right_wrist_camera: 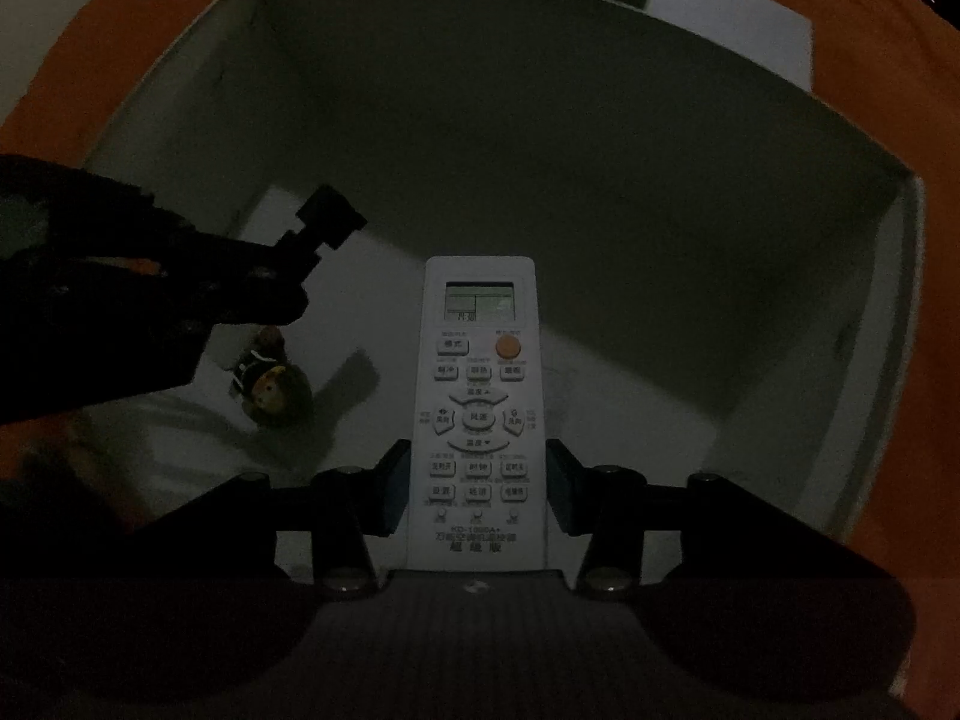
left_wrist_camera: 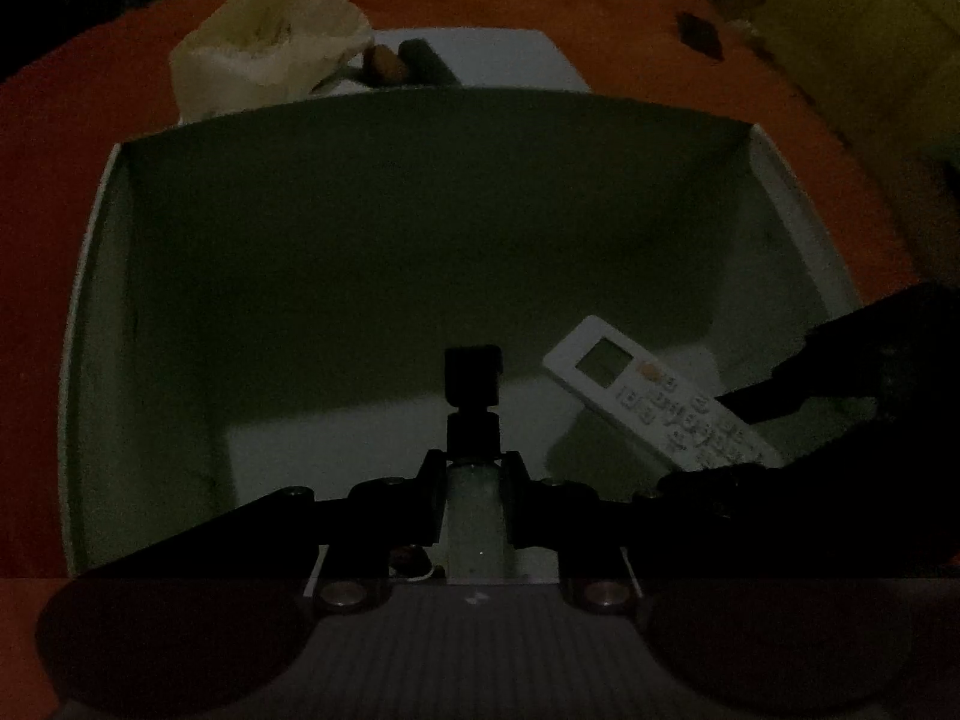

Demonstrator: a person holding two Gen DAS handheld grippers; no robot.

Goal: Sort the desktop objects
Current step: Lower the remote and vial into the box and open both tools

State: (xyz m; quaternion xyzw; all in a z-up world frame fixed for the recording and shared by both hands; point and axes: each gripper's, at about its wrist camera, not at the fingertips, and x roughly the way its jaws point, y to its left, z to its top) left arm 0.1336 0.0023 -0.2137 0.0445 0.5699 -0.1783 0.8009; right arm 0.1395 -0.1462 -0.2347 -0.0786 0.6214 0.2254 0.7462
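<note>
Your right gripper (right_wrist_camera: 477,489) has its two fingers closed on the lower half of the white rectangular air-conditioner remote control (right_wrist_camera: 478,396), screen end pointing toward 12 o'clock, held over the open white cardboard box (right_wrist_camera: 600,120). Your left gripper (left_wrist_camera: 474,495) pinches a small pale bottle with a black pump top (left_wrist_camera: 473,414) between narrow fingers, also above the box interior. From the left wrist view the remote sits at 3 o'clock of the bottle, tilted, with the right gripper's dark fingers (left_wrist_camera: 780,390) clamped on it. In the right wrist view a small brown plush doll (right_wrist_camera: 273,387) lies on the box floor at 9 o'clock of the remote, under the left gripper. Beyond the box, at 11 o'clock on the orange table cover (left_wrist_camera: 60,120), stands a crumpled beige bag (left_wrist_camera: 264,54).
</note>
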